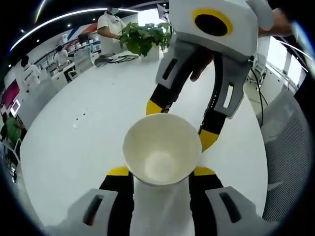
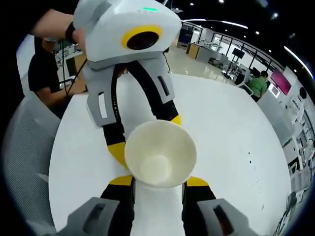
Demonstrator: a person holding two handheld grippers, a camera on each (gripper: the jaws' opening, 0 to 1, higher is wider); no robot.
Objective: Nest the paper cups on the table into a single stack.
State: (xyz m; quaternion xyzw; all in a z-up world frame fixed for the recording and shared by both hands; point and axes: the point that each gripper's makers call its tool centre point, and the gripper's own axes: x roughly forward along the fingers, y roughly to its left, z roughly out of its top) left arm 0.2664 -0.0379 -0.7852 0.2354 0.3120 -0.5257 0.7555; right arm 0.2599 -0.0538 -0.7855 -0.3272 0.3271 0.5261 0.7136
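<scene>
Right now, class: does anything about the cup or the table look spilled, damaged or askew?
Nothing stands out. The paper cup is round, undented and empty, held between both grippers' fingers above the white table. No spills or marks show on the tabletop.

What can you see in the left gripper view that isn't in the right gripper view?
Left gripper view: a potted plant and a standing person in white. Right gripper view: a seated person in black. Both: one paper cup, mouth up on the white table, with the left hand-held gripper and right hand-held gripper flanking it from opposite sides.
</scene>
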